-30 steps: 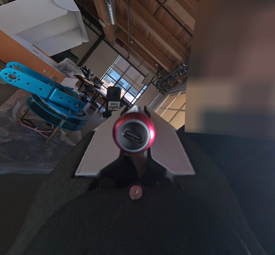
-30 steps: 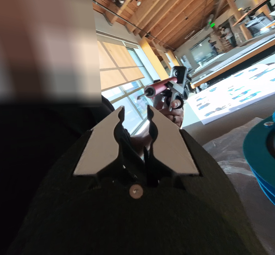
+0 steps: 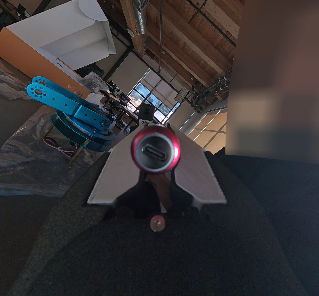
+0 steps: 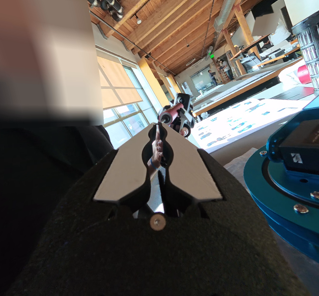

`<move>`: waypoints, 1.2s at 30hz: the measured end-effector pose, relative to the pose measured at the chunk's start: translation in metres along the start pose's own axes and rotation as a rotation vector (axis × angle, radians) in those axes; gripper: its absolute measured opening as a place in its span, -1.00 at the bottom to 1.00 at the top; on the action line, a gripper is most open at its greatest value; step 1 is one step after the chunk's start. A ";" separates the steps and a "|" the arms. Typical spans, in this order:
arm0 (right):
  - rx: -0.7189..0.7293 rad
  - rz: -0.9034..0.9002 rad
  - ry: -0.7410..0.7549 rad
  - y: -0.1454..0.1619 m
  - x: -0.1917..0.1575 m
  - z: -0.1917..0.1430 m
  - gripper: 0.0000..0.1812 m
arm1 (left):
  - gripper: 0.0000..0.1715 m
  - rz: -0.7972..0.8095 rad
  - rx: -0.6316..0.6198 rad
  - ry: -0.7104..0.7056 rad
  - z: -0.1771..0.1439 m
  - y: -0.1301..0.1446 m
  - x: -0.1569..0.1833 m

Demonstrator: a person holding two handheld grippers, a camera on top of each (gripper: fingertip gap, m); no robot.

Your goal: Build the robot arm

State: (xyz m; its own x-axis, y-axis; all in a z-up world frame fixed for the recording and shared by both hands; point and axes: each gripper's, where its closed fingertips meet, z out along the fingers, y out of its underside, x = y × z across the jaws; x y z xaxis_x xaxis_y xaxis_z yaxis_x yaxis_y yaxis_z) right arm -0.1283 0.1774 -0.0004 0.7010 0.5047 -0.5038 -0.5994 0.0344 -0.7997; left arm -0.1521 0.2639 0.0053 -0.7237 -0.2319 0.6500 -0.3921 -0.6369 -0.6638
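Red driver [image 3: 155, 149] now nearer R hand-held gripper [image 4: 158, 124]

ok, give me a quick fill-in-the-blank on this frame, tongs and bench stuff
1. The left tongs clamp a ___ cylindrical tool.
2. The round metal base on the bench is ___.
3. A thin dark rod sits between the fingers of the ___ tongs.
4. The ceiling is made of ___ planks.

Missing words: red; blue; right; wooden
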 end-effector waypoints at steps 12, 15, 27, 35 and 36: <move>-0.034 -0.021 0.048 0.006 0.008 0.005 -0.99 | -0.78 0.026 0.026 -0.027 -0.003 -0.005 -0.002; -0.041 -0.025 0.050 0.007 0.008 0.005 -0.99 | -0.78 0.025 0.028 -0.029 -0.004 -0.005 -0.002; -0.047 -0.031 0.061 0.008 0.010 0.006 -0.99 | -0.78 0.033 0.037 -0.033 -0.007 -0.006 -0.002; -0.057 -0.041 0.077 0.009 0.012 0.007 -0.98 | -0.78 0.033 0.042 -0.036 -0.008 -0.006 -0.003; -0.056 -0.040 0.074 0.009 0.011 0.007 -0.99 | -0.78 0.033 0.043 -0.036 -0.008 -0.006 -0.003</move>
State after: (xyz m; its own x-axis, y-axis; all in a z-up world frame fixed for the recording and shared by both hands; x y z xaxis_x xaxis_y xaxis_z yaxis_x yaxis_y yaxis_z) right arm -0.1285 0.1900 -0.0109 0.7520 0.4383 -0.4924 -0.5495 0.0041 -0.8355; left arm -0.1523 0.2746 0.0048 -0.7149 -0.2788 0.6412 -0.3430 -0.6593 -0.6691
